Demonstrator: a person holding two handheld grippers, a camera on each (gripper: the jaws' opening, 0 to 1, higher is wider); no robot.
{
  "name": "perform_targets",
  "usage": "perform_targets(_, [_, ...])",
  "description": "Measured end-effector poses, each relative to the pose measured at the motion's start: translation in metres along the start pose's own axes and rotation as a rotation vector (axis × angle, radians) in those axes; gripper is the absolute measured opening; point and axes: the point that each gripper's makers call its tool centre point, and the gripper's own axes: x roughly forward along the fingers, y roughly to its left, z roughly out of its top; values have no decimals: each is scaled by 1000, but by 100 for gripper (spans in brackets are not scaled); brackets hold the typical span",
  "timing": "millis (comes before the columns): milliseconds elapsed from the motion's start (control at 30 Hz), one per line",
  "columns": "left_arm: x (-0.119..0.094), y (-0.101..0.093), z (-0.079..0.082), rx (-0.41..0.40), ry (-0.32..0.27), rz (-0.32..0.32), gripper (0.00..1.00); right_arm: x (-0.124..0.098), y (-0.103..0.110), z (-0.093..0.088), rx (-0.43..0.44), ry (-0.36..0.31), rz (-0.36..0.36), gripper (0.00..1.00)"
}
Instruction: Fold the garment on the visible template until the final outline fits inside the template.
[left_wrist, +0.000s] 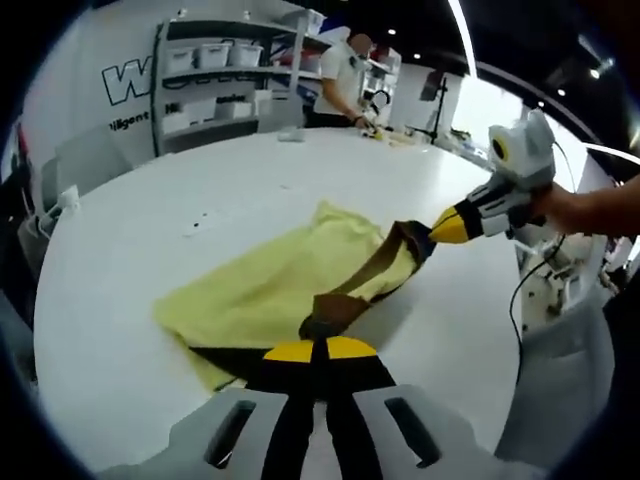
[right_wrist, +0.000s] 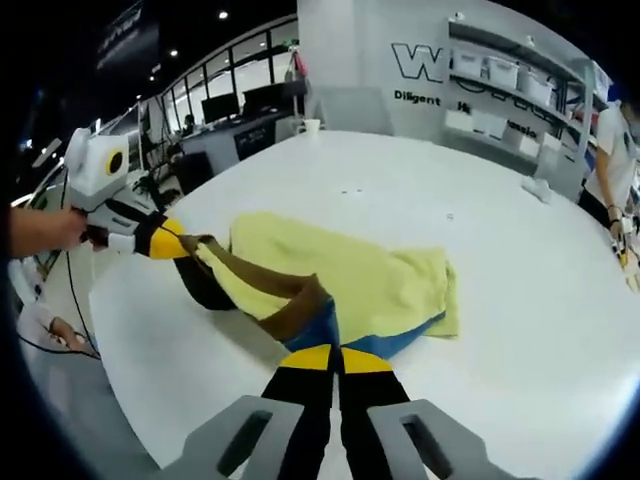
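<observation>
Both tools are clamped on the garment (left_wrist: 280, 285), a yellow piece with a brown band and a blue patch, bunched on the white round desk (left_wrist: 150, 230). Left tool (left_wrist: 318, 350) has jaws together on the brown edge right at its tips; right tool (left_wrist: 440, 228) pinches the far end of the same band, lifted just off the desk. From the right gripper view, the right tool (right_wrist: 335, 360) grips where brown meets blue, the left tool (right_wrist: 185, 245) well ahead and to its left. I can't make out any template outline under the cloth. Risks: band stretched between both tools, so uneven pull could slip a grip or drag the whole garment sideways; the loose yellow bulk may fold crooked.
</observation>
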Motion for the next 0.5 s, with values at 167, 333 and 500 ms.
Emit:
perform_targets(167, [-8, -8, -4, -6, -6, -22, 0, -8, 5, -4, 6, 0, 6, 0])
perform_targets(333, [-14, -16, -7, -7, -5, -45, 0, -20, 11, -9, 6, -11, 17, 0])
perform_targets(500, [-17, -25, -13, -20, 5, -77, 0, -28, 14, -12, 5, -15, 23, 0])
